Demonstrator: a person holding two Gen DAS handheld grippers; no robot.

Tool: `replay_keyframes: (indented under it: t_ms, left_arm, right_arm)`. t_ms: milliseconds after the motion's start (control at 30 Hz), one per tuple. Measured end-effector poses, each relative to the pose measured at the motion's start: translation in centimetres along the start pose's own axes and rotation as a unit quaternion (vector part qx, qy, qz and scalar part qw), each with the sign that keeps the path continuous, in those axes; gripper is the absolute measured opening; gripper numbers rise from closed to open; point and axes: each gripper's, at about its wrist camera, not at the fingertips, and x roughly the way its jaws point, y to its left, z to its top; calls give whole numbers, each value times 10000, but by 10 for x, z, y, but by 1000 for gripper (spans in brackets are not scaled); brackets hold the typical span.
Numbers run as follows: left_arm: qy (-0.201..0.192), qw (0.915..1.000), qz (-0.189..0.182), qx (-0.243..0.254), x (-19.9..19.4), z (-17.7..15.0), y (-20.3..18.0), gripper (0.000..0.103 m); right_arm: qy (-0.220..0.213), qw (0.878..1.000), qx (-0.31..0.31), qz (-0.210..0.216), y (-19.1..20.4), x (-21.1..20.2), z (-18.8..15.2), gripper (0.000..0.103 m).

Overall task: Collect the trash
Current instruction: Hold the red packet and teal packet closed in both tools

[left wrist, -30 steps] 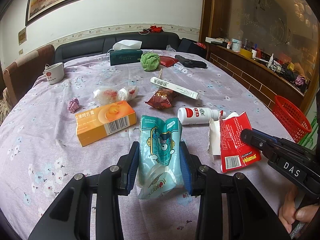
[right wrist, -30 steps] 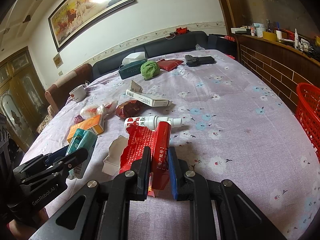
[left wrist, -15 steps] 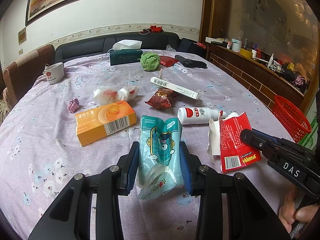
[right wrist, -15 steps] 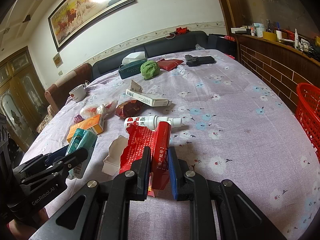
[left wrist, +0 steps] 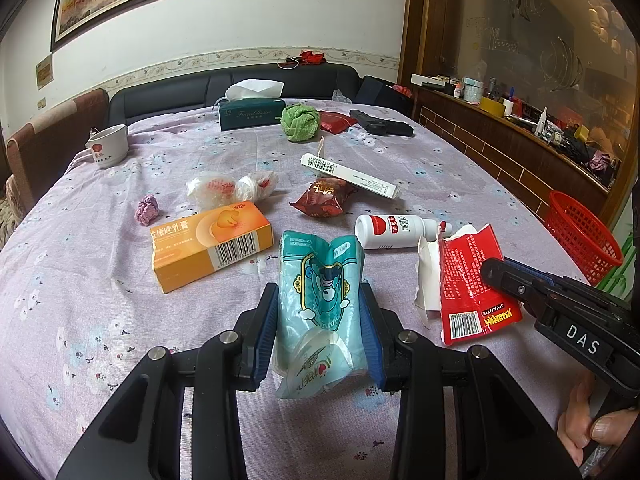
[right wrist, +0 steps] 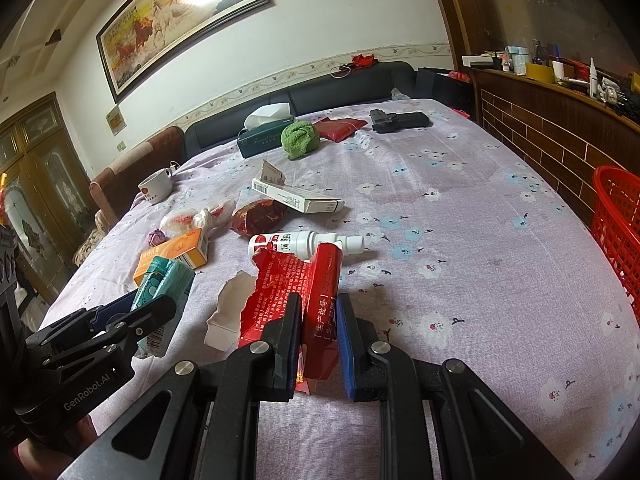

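My left gripper [left wrist: 320,296] is shut on a teal snack packet [left wrist: 320,284] that lies on the tablecloth; the packet also shows in the right wrist view [right wrist: 162,284]. My right gripper [right wrist: 318,308] is shut on a torn red carton [right wrist: 316,292], which shows in the left wrist view [left wrist: 468,276] with the right gripper [left wrist: 496,272] on it. A red mesh basket [left wrist: 580,232] stands beyond the table's right edge, also in the right wrist view [right wrist: 618,216].
On the flowered tablecloth [left wrist: 80,280] lie an orange box [left wrist: 212,244], a white bottle [left wrist: 396,230], a brown wrapper [left wrist: 322,198], a long white box [left wrist: 348,176], clear bags [left wrist: 228,188], a purple paper ball [left wrist: 147,208], a cup [left wrist: 108,146], a tissue box [left wrist: 250,112] and a green cloth [left wrist: 300,122].
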Motion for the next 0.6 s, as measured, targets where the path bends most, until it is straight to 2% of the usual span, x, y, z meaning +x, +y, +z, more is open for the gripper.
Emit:
replay_keyframes:
  t_ms: [600]
  left_arm:
    - [34,10000,-34,0,1,-4,-3,37]
  right_arm:
    - [17,10000,-2,-19,0,-2,1,18]
